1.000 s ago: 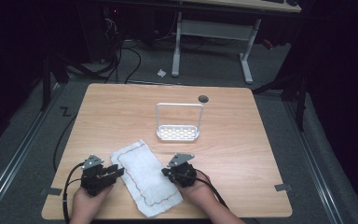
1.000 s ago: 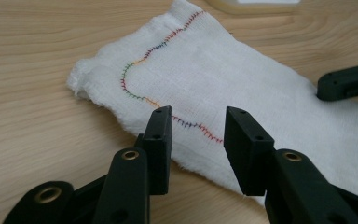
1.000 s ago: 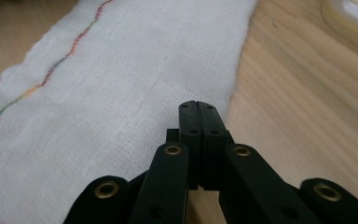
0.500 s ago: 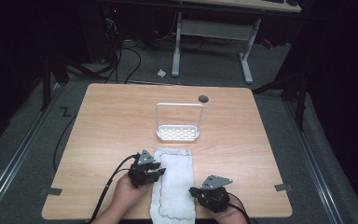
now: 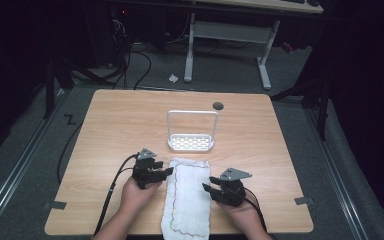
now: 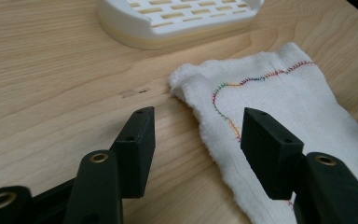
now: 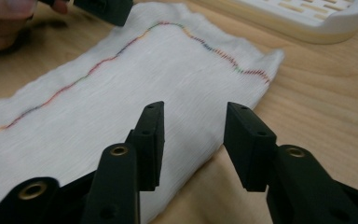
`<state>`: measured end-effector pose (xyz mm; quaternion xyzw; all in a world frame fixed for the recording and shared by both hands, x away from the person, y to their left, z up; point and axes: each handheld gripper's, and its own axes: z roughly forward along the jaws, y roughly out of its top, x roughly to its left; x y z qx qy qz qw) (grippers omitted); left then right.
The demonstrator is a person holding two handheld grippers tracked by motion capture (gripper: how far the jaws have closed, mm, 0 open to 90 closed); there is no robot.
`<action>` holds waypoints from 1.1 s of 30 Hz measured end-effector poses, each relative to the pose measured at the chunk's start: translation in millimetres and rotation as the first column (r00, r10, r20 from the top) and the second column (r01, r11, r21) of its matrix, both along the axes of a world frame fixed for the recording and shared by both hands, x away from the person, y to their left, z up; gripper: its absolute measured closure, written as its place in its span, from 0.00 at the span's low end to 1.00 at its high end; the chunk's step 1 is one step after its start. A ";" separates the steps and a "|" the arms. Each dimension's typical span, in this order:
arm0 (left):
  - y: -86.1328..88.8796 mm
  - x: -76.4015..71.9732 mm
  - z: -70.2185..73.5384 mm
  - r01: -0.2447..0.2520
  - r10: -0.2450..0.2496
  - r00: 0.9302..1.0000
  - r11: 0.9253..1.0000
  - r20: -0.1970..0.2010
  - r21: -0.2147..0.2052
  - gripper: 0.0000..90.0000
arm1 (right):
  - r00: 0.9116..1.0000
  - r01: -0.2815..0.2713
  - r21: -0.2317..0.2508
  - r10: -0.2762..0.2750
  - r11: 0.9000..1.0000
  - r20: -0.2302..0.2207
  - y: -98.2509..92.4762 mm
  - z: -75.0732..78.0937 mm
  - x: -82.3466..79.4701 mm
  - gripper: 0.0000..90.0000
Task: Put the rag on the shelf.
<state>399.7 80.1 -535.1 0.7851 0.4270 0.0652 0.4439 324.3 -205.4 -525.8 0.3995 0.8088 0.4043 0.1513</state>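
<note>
1. The left gripper [image 5: 164, 172] sits near the table's [image 5: 105, 130] front edge, left of centre; its two blocky black jaws are spread wide across the cloth's left edge and grip nothing.
2. One white cloth [image 5: 187, 200], soft woven fabric folded into a long strip with a wavy multicoloured stitch line, lies at the front edge, one end overhanging it.
3. One white plastic rack [image 5: 191, 142], a slotted oval base with a tall wire-like hoop, stands at the table's centre, just beyond the cloth.
4. The right gripper [image 5: 209, 189] has its jaws parted over the cloth's right edge, empty.
5. The tabletop is pale, smooth wood grain.
</note>
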 end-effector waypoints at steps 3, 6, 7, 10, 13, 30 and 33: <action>-14.8 8.4 -1.8 0.006 -0.007 1.000 1.000 0.016 0.025 0.47 | 0.999 0.033 -0.003 -0.033 0.999 0.001 2.0 -1.7 17.4 0.58; -21.9 15.2 -2.3 -0.010 0.009 1.000 1.000 0.019 0.022 0.48 | 0.996 0.091 0.006 -0.091 0.996 0.004 1.2 -0.8 34.8 0.57; -23.4 16.3 -2.2 -0.012 0.011 1.000 1.000 0.022 0.027 0.48 | 0.994 0.105 0.008 -0.105 0.994 -0.004 1.1 -0.4 40.1 0.57; -27.3 16.9 -1.9 -0.034 0.033 0.999 0.998 0.034 0.048 0.53 | 0.993 0.122 0.017 -0.121 0.992 -0.015 1.4 -1.8 52.0 0.57; -29.7 15.0 -1.6 -0.050 0.049 0.998 0.997 0.031 0.055 0.60 | 0.992 0.126 0.014 -0.126 0.992 -0.025 4.3 -5.5 58.4 0.59; -35.6 8.5 -4.8 -0.031 0.029 0.999 0.998 0.046 0.056 0.90 | 0.994 0.094 0.028 -0.092 0.995 -0.057 12.0 -12.4 55.3 0.89; -33.7 8.5 -4.9 -0.028 0.027 0.999 0.999 0.037 0.045 0.91 | 0.995 0.075 0.036 -0.073 0.997 -0.070 12.2 -11.7 56.6 0.95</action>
